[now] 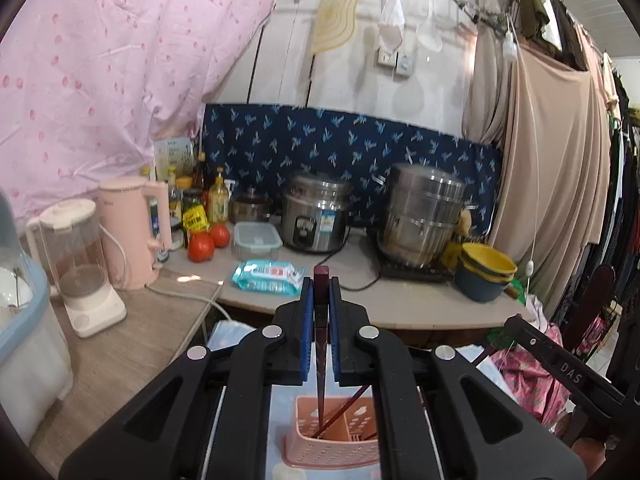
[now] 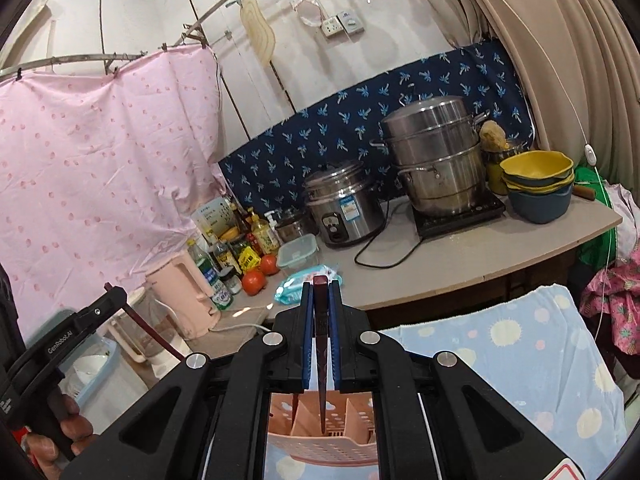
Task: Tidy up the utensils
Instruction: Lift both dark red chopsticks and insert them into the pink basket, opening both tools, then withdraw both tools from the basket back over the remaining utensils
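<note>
Down at 6 o'clock in both wrist views: pink slotted basket [image 1: 332, 436], sitting on the blue dotted cloth [image 2: 520, 352]. Left gripper [image 1: 321, 300] clamped on a dark red chopstick [image 1: 321, 360], tip already poking into the basket. Right gripper [image 2: 321, 304] pinching its own chopstick [image 2: 322, 380], point hovering over a divider slot. Probably light, stiff, a bit slick, so best gripped near the thick square end, like now. Couple more sticks leaning inside toward 3 o'clock.
</note>
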### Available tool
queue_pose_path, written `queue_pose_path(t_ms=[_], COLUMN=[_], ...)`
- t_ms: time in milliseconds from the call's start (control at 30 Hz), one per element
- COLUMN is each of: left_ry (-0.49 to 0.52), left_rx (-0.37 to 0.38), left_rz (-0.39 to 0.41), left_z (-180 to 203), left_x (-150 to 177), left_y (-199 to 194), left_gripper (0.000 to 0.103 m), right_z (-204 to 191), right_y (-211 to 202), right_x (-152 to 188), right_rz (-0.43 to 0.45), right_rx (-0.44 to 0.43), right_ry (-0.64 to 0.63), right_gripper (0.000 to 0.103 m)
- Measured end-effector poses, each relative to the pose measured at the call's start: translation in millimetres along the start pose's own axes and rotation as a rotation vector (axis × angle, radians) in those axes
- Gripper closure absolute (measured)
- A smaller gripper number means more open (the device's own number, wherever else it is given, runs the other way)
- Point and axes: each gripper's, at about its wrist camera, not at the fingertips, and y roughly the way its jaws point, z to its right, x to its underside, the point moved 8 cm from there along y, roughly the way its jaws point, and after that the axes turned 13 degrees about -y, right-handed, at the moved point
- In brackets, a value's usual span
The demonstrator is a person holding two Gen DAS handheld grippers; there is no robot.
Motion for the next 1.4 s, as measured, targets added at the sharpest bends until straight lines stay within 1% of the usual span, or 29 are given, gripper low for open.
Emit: queue_pose_path(t_ms=[167, 333, 367, 400, 433, 467, 500, 533, 700, 900, 1000, 1067, 1167, 1300, 1400], left_ry=[-0.013, -0.015, -0.020, -0.026, -0.031, -0.037, -0.048, -0.059, -0.071, -0.059, -0.030, -0.027, -0.028, -0.042, -0.038], left_rx=[-0.023, -0.037, -0.041, -0.045, -0.053, -0.063, -0.072, -0.074, -0.086, -0.103, -0.121, -0.121, -0.124, -0.136, -0.158], left_rz=[-0.070, -0.103, -0.106, -0.108, -0.107, -0.106, -0.104, -0.100, -0.108, -0.131, -0.151, -0.168, -0.204, -0.271, -0.306], left_z=[-14, -21, -23, -24, -26, -28, -31, -32, -38, -44, -45, -48, -53, -63, -72], left_x=[29, 45, 47, 48, 49, 49, 49, 50, 56, 77, 95, 110, 133, 172, 198], left_y=[20, 27, 27, 27, 26, 26, 24, 21, 6, -18, -33, -43, -57, -73, -84], left_gripper=[0.096, 0.096, 0.095, 0.092, 0.088, 0.076, 0.065, 0.063, 0.063, 0.061, 0.060, 0.059, 0.059, 0.059, 0.059], right_z=[5, 6, 6, 7, 8, 10, 12, 13, 12, 4, -1, -3, -6, -8, -9], right_y=[25, 33, 33, 31, 29, 27, 24, 20, 1, -28, -44, -54, -70, -91, -106], right_x=[37, 56, 58, 59, 60, 60, 60, 59, 61, 82, 99, 113, 137, 172, 200], right_rz=[-0.090, -0.127, -0.128, -0.123, -0.119, -0.113, -0.103, -0.097, -0.093, -0.123, -0.146, -0.165, -0.199, -0.255, -0.300], right_rx=[-0.006, -0.006, -0.002, 0.006, 0.020, 0.028, 0.034, 0.038, 0.044, 0.040, 0.039, 0.036, 0.037, 0.057, 0.071], right_ry=[0.017, 0.015, 0.014, 0.015, 0.016, 0.021, 0.028, 0.031, 0.010, -0.019, -0.033, -0.035, -0.042, -0.075, -0.089], right_gripper=[0.096, 0.096, 0.092, 0.089, 0.077, 0.064, 0.061, 0.060, 0.060, 0.060, 0.060, 0.060, 0.060, 0.060, 0.060])
